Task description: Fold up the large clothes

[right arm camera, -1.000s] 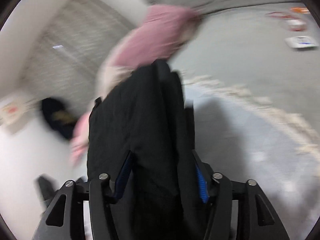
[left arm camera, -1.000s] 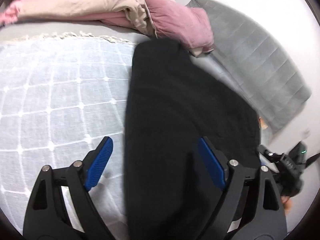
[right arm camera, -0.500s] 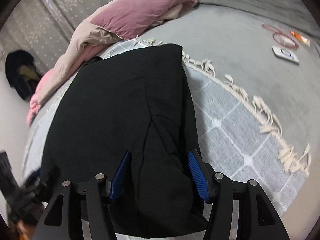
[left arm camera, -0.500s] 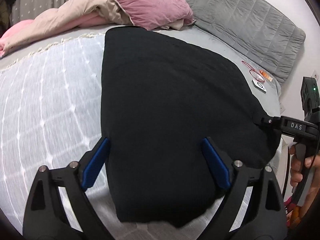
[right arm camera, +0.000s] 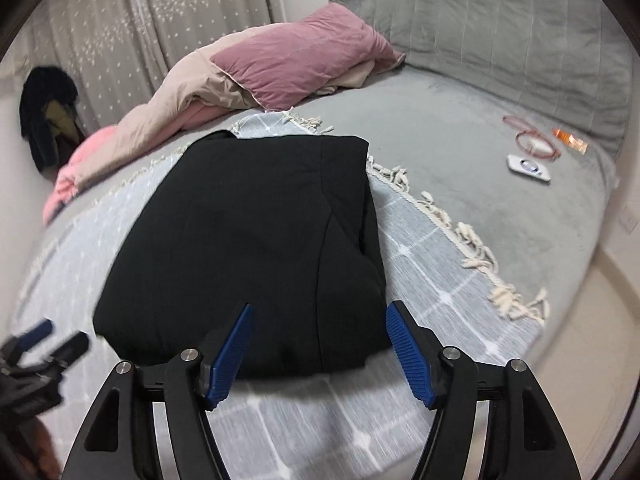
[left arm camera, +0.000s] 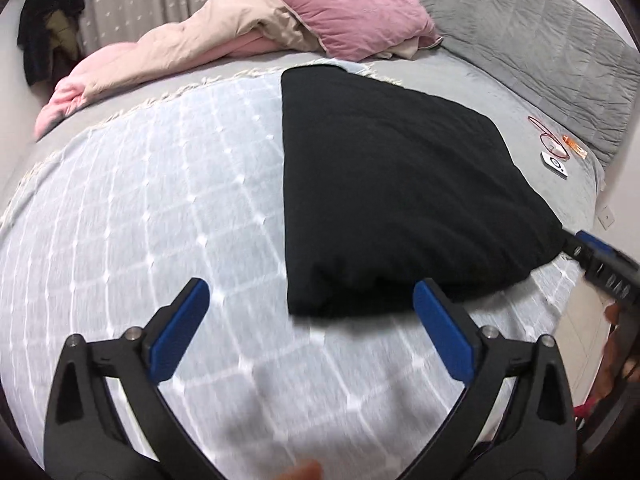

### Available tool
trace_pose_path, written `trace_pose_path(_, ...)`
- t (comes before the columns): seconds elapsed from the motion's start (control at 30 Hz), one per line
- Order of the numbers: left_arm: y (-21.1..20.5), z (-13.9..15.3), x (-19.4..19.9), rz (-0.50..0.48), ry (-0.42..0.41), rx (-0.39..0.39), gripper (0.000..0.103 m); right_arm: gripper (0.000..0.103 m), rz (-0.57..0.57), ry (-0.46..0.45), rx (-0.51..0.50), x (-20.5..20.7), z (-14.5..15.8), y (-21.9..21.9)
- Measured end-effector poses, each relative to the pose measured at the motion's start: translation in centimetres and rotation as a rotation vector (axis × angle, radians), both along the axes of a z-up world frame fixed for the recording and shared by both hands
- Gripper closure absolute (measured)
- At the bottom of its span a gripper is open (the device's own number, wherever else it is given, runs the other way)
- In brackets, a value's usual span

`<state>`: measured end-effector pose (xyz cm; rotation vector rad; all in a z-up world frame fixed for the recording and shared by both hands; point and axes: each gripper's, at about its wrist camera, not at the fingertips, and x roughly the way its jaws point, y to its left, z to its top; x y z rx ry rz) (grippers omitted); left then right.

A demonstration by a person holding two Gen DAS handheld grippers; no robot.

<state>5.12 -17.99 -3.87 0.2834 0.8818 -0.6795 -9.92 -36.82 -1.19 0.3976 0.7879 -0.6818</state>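
Observation:
A black garment (left arm camera: 392, 200) lies folded into a thick rectangle on a light grey checked blanket (left arm camera: 140, 208); it also shows in the right wrist view (right arm camera: 256, 240). My left gripper (left arm camera: 308, 320) is open and empty, just in front of the garment's near edge. My right gripper (right arm camera: 318, 340) is open and empty, its blue pads at the garment's near edge. The right gripper shows at the garment's right corner in the left wrist view (left arm camera: 600, 256). The left gripper shows at lower left in the right wrist view (right arm camera: 36, 344).
A pink pillow (left arm camera: 356, 20) and a beige and pink duvet (left arm camera: 168, 52) lie at the far side of the grey bed (right arm camera: 460, 132). A white device (right arm camera: 528, 168), a red cable (right arm camera: 532, 142) and an orange item (right arm camera: 570, 138) lie near the grey headboard (right arm camera: 500, 32). Dark clothes (right arm camera: 48, 112) hang by the curtain.
Both grippers let go of the black garment and pulled back from it. The garment now lies flat on the blanket, and the right gripper's jaws stand wider.

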Motion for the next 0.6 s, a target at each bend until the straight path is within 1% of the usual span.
trace_pose_path(0.07,0.6,-0.2,-1.0,-0.003,-0.011,0.047,0.001,0.031,-0.010,0.042,-0.011,-0.3,-0.8,1.0)
trace_pose_path(0.1,0.8,-0.5,-1.7,-0.004,-0.034,0.087,0.001,0.031,-0.015,0.049,-0.009,-0.4,-1.2,1.3)
trace_pose_path(0.13,1.2,-0.7,-2.3,-0.005,-0.065,0.110,0.001,0.031,-0.022,0.049,-0.003,-0.7,-1.5,1.8)
trace_pose_path(0.2,2.4,-1.2,-3.1,0.003,-0.105,0.121,0.001,0.030,-0.033,0.057,0.014,-1.1,-2.0,2.6)
trace_pose_path(0.23,3.0,-1.6,-3.2,0.009,-0.101,0.121,0.001,0.029,-0.039,0.064,0.019,-1.3,-2.3,3.0)
trace_pose_path(0.27,3.5,-1.9,-2.9,0.022,-0.073,0.111,0.001,0.028,-0.045,0.073,0.021,-1.3,-2.5,3.5)
trace_pose_path(0.33,4.4,-2.0,-2.2,0.049,-0.014,0.055,0.001,0.027,-0.050,0.083,0.016,-1.4,-2.6,4.3)
trace_pose_path(0.4,4.8,-2.0,-2.0,0.058,0.020,0.034,0.001,0.027,-0.053,0.086,0.008,-1.3,-2.6,5.1)
trace_pose_path(0.53,5.0,-1.3,-2.3,0.051,-0.001,0.012,0.001,0.026,-0.049,0.087,-0.004,-0.9,-2.7,6.2)
trace_pose_path(0.6,5.1,-1.3,-2.5,0.052,-0.011,0.017,0.001,0.026,-0.042,0.103,-0.013,-0.6,-2.8,6.3)
